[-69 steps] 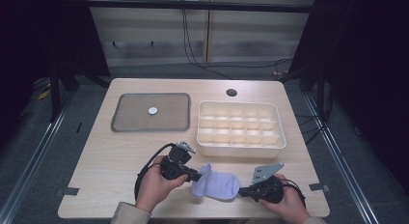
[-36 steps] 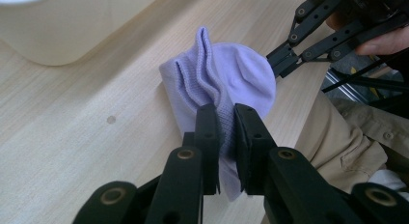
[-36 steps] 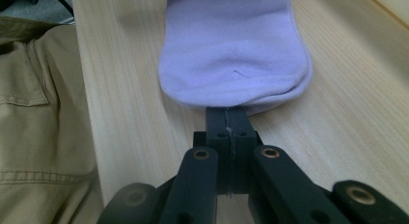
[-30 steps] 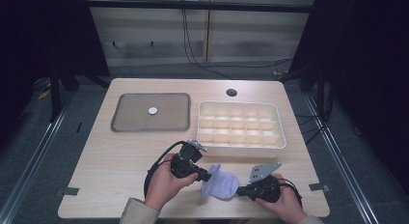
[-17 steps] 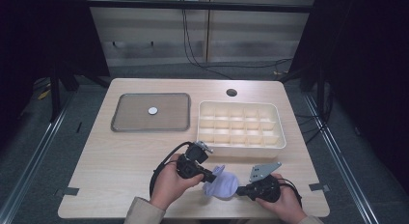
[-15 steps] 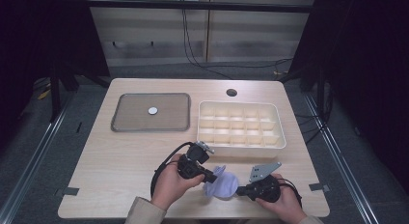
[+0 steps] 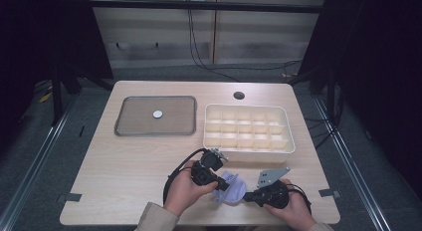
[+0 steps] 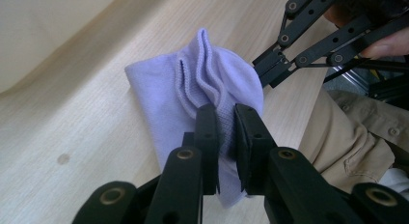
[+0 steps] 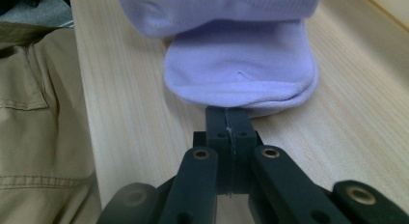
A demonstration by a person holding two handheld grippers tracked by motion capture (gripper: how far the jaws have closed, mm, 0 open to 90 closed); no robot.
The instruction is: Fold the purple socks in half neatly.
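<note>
A lilac sock (image 7: 233, 189) lies bunched on the wooden table near its front edge, between my two hands. My left gripper (image 7: 219, 184) comes in from the left and is shut on a ribbed fold of the sock (image 8: 193, 84); its pads (image 8: 207, 122) pinch the cloth, and the midpoint sits at my left gripper (image 8: 225, 117). My right gripper (image 7: 247, 195) points left and is shut on the rounded toe edge of the sock (image 9: 241, 74). In its own view my right gripper (image 9: 227, 114) has its jaws pressed together on the hem.
A grey tray (image 7: 134, 122) with a small white disc (image 7: 158, 114) sits at the back left. A cream compartment box (image 7: 249, 151) stands just behind the hands. A round hole (image 7: 239, 95) is near the table's far edge. The front edge is close below the sock.
My left hand has moved right with its grip on the sock, folding and bunching the cloth toward the right gripper. The right hand has stayed where it was.
</note>
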